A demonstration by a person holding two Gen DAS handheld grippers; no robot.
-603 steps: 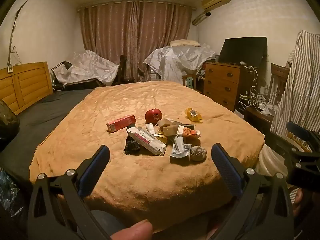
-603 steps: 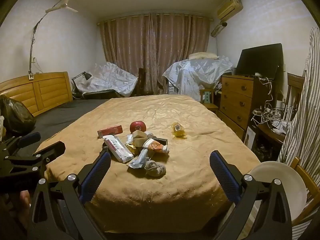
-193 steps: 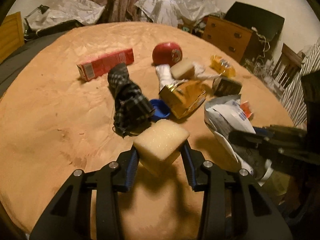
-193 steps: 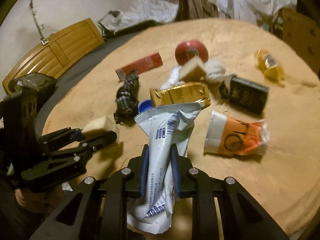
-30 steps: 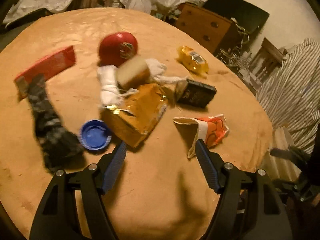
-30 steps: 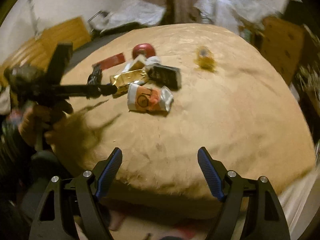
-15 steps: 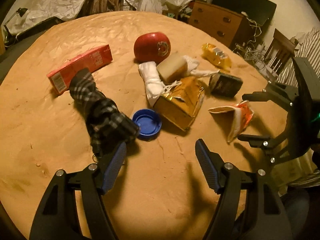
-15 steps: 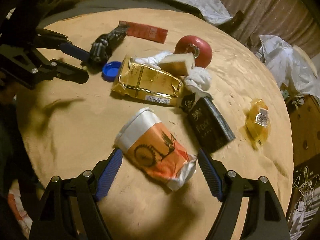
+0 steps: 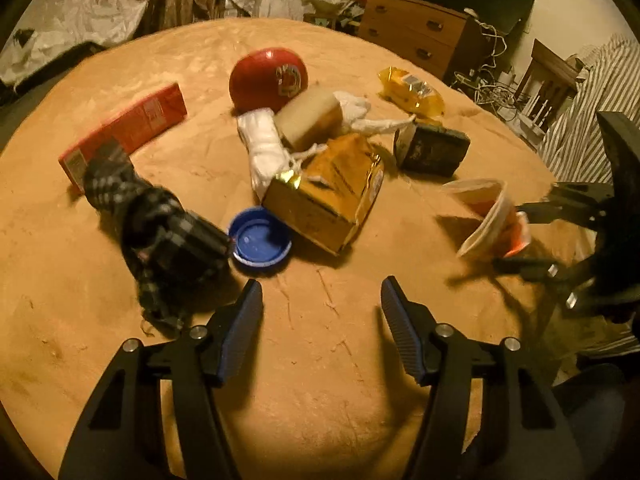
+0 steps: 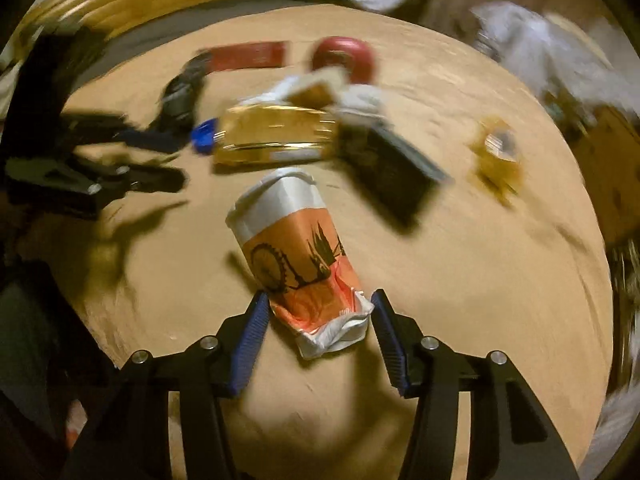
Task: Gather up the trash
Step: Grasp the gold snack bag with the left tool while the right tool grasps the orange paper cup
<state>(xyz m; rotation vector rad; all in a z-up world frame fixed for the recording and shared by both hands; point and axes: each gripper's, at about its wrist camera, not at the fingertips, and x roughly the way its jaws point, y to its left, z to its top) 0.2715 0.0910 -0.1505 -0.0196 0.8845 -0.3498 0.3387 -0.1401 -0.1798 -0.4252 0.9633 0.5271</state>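
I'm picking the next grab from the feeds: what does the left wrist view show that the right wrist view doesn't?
Only the left wrist view shows the wooden dresser and the left gripper open over bare blanket.

Only the right wrist view shows the bike print on the crushed paper cup and its crumpled base between the right gripper's fingers.

Both show the cup, gold bag, blue lid and red ball.

My left gripper (image 9: 322,312) and right gripper (image 10: 318,328) have black angular frames, ribbed blue pads, silver screws.
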